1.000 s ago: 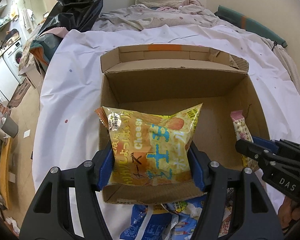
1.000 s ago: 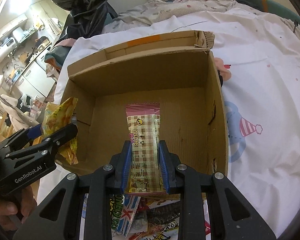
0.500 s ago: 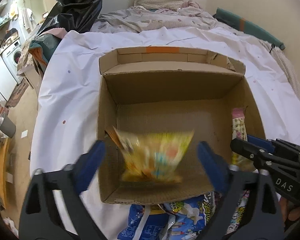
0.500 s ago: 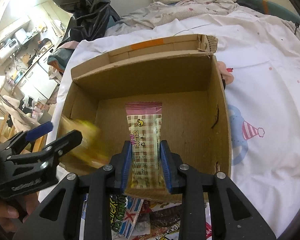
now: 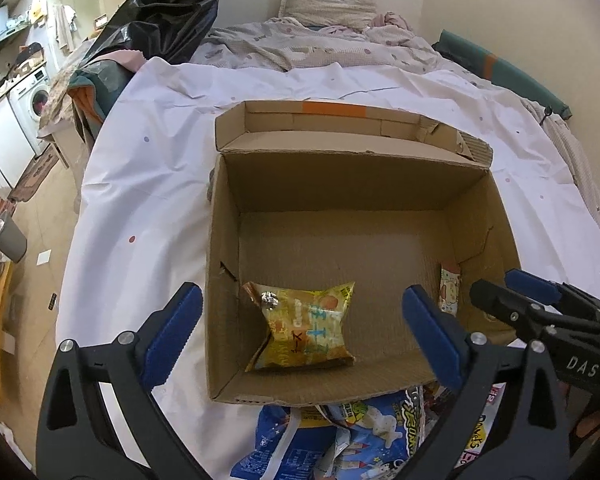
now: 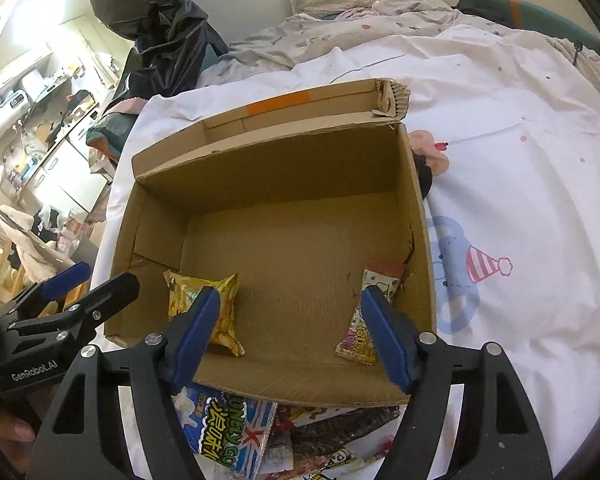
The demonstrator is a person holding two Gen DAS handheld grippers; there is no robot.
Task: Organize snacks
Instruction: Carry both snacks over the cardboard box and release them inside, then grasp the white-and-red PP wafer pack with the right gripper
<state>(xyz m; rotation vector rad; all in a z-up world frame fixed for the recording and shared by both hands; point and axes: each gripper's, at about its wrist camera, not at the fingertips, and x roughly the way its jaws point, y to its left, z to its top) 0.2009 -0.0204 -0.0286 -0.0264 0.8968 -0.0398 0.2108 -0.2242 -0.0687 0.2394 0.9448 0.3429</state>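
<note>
A bed [image 5: 148, 184] under a white sheet carries everything. An open cardboard box [image 5: 340, 188] sits on it near the bed's near edge, its flap with a strip of orange tape folded back on the far side. Outside the box, against its near wall and at the bed's near edge, lies a pile of snack packets [image 6: 236, 432], blue and white ones uppermost. Inside, a yellow cheese snack bag [image 5: 304, 332] lies in the near left corner of the box floor, and a slim pink-checked snack pack [image 6: 370, 312] leans in the near right corner against the right wall. The left hand-held gripper [image 5: 302, 330] hovers over the near left corner, its jaws spread wide after just opening, gripping nothing, with the yellow bag lying loose below. The right hand-held gripper [image 6: 290, 334] hangs over the near wall, its jaws also just opened and empty, the pink pack clear of its pads
</note>
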